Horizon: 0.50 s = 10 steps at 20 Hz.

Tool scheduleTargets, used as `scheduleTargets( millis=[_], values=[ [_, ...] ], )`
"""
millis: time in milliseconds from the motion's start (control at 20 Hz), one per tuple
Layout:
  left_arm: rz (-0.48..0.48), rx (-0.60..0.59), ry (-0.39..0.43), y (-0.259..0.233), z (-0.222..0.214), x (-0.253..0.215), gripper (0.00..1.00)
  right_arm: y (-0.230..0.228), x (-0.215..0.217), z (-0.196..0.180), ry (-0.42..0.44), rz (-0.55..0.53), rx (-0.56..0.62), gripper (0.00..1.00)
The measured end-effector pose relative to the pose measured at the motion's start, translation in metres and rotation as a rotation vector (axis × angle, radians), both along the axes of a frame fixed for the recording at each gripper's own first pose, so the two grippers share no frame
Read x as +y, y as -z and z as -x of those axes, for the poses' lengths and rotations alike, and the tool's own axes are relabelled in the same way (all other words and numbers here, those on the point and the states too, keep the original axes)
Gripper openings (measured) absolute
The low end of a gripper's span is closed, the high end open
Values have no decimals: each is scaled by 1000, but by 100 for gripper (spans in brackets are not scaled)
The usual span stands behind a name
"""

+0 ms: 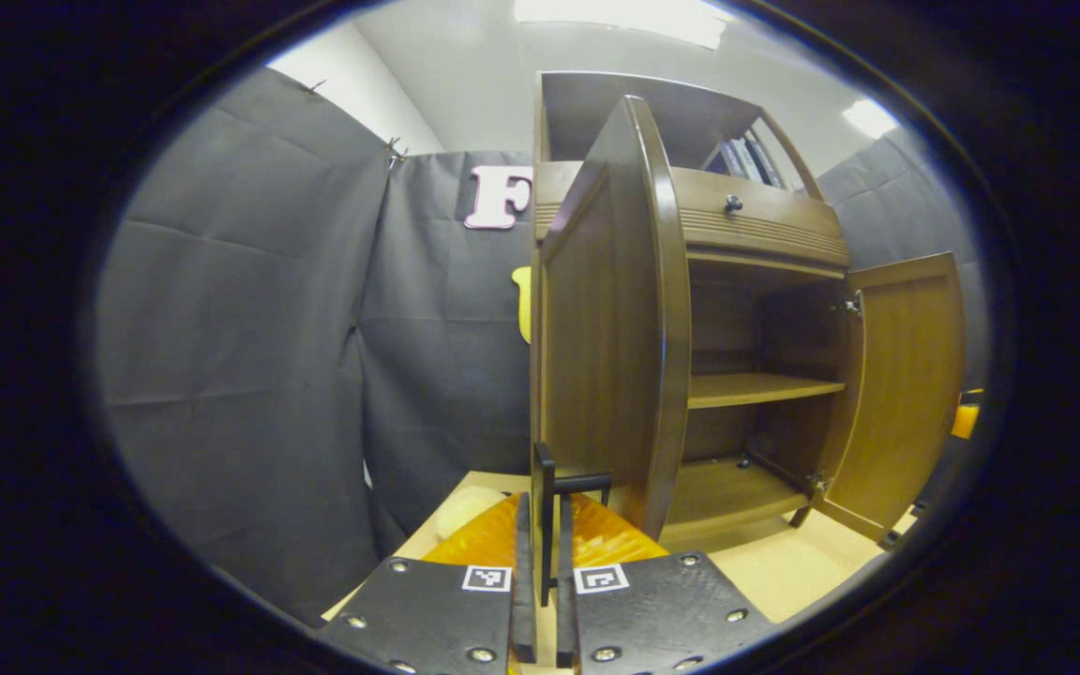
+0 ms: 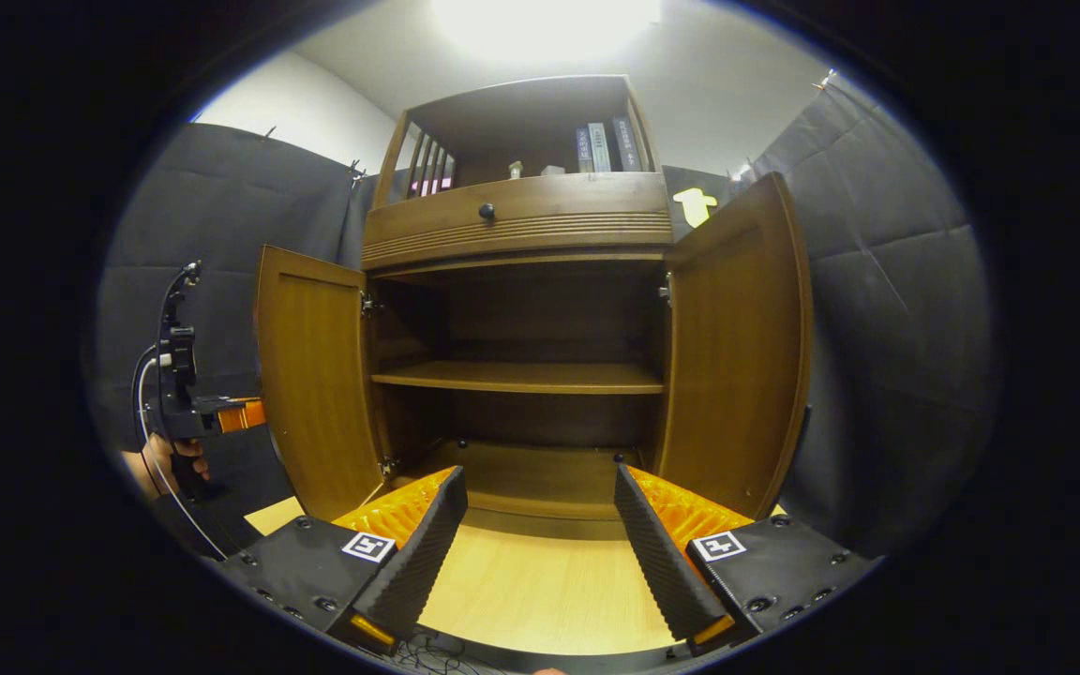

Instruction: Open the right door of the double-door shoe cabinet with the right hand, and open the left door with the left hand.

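Black cloth (image 1: 249, 309) is hung all round the booth, clipped at the top with creases left showing. A white wall (image 2: 296, 108) and a pale ceiling (image 1: 484, 66) can be seen above it — bright ceiling lights (image 2: 540, 23) are switched on overhead. Everything is set on a light wooden tabletop (image 2: 540, 586).

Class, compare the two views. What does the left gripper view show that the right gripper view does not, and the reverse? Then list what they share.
Left gripper view: the left door seen nearly edge-on, with the left tongs shut on its handle.
Right gripper view: the cabinet interior seen head-on, the right tongs open above the table, and a hand holding the left tongs beside that door.
Shared: both doors open, including the right door, the middle shelf, the drawer knob and the books on top.
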<state>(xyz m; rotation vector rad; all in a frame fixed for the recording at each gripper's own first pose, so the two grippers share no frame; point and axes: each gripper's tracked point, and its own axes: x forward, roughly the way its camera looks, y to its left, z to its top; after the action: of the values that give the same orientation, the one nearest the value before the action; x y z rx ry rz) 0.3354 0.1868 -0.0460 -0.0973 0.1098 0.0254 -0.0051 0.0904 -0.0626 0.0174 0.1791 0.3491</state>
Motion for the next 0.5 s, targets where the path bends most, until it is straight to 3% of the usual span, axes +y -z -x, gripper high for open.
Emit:
scheduleTargets(
  millis=[500],
  values=[
    [4, -9, -46, 5, 17, 58, 12, -2, 41, -7, -30, -4, 0, 99]
  ],
)
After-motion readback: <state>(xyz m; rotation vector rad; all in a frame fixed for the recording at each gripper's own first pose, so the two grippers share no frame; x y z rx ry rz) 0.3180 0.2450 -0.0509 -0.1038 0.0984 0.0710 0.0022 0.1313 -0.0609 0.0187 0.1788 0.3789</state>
